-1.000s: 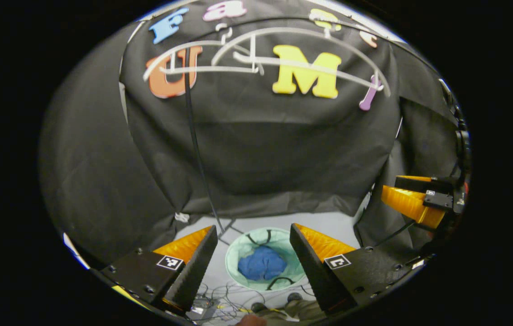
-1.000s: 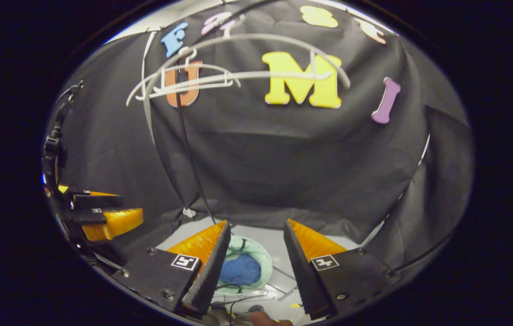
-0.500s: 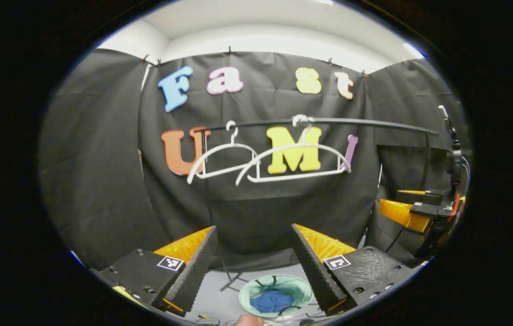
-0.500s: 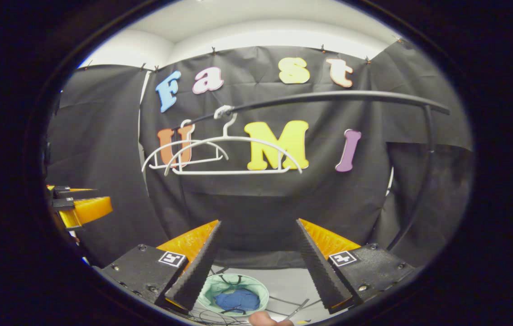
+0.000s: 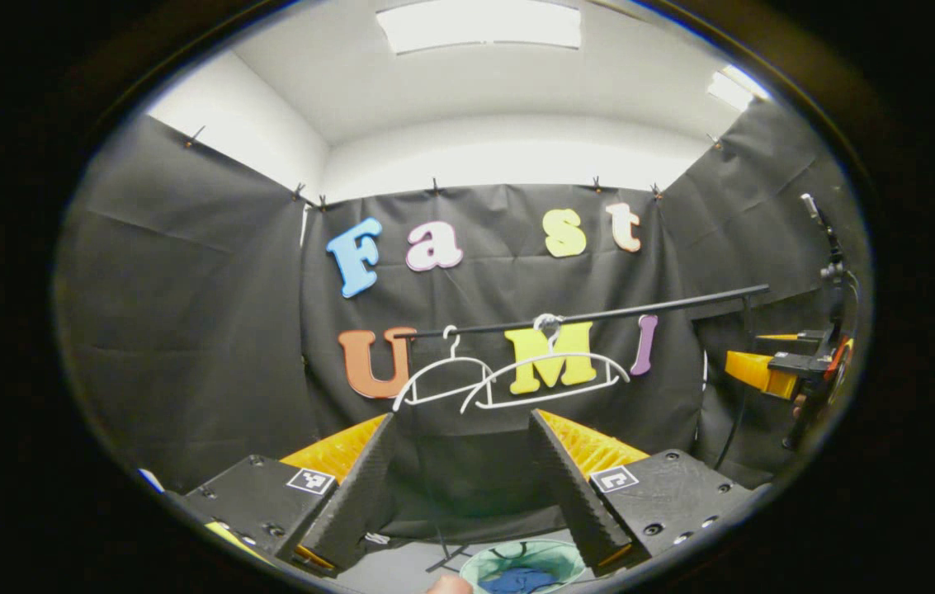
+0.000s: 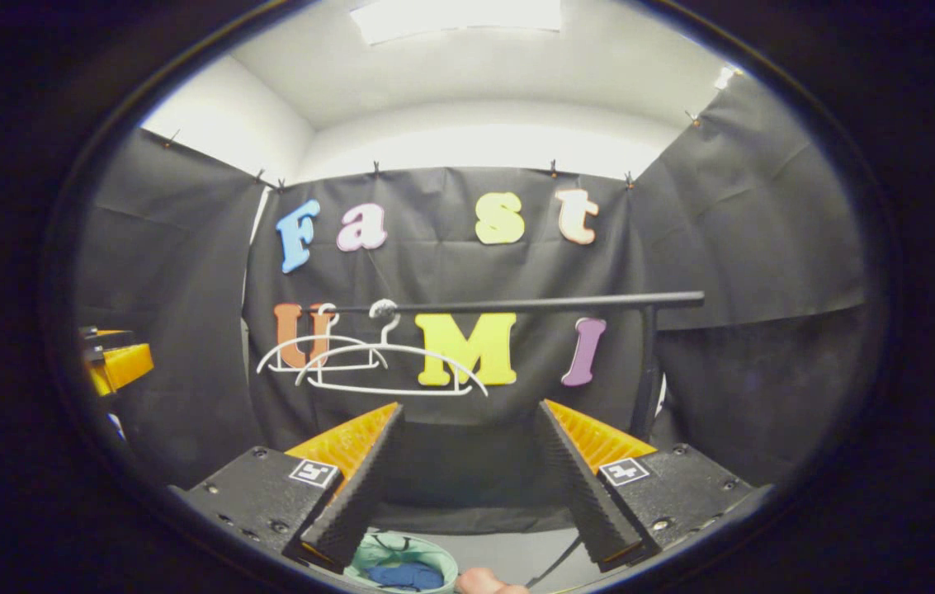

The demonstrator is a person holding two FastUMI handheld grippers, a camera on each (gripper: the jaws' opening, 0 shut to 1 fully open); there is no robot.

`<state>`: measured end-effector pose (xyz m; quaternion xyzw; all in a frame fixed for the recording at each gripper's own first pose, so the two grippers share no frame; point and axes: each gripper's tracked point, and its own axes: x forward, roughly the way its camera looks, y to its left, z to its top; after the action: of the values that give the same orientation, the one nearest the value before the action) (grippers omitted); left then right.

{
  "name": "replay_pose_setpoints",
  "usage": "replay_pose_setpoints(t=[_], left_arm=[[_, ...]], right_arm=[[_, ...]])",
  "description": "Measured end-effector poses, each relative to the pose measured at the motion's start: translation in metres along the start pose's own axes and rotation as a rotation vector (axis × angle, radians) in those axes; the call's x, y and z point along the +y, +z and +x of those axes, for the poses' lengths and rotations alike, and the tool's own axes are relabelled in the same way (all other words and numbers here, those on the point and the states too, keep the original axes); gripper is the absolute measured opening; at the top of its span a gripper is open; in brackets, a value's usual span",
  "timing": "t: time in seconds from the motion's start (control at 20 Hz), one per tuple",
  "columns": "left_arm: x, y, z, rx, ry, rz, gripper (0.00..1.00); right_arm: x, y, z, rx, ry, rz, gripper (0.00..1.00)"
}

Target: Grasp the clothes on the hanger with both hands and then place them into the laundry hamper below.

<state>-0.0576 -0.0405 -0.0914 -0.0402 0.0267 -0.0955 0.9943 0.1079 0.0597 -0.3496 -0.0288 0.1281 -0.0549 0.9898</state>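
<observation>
Clothes (image 5: 521, 580) already lying blue in hamper (image 5: 475, 571) on floor, low beneath both tools; hangers (image 5: 517, 379) bare ahead; left tool (image 5: 459, 487) and right tool (image 6: 467, 483) wide, empty

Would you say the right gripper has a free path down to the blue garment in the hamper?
Probably yes: the right gripper is open, holds nothing, and the blue garment lies uncovered in the hamper below it, with nothing between.

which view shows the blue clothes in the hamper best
The right gripper view: the blue clothes lie visibly inside the pale green hamper. The left gripper view cuts the clothes and hamper off at its lower edge.
</observation>
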Motion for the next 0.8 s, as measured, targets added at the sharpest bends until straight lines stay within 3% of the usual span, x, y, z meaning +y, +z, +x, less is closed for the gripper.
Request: replay_pose_setpoints(t=[0.45, 0.8], left_arm=[[-0.051, 0.02, -0.113, -0.008, 0.074, -0.013, 0.99], [-0.039, 0.042, -0.14, -0.037, 0.101, -0.02, 0.98]], right_arm=[[-0.008, 0.013, -0.048, -0.033, 0.123, -0.027, 1.0], [-0.011, 0.031, -0.066, -0.096, 0.129, 0.004, 0.99]])
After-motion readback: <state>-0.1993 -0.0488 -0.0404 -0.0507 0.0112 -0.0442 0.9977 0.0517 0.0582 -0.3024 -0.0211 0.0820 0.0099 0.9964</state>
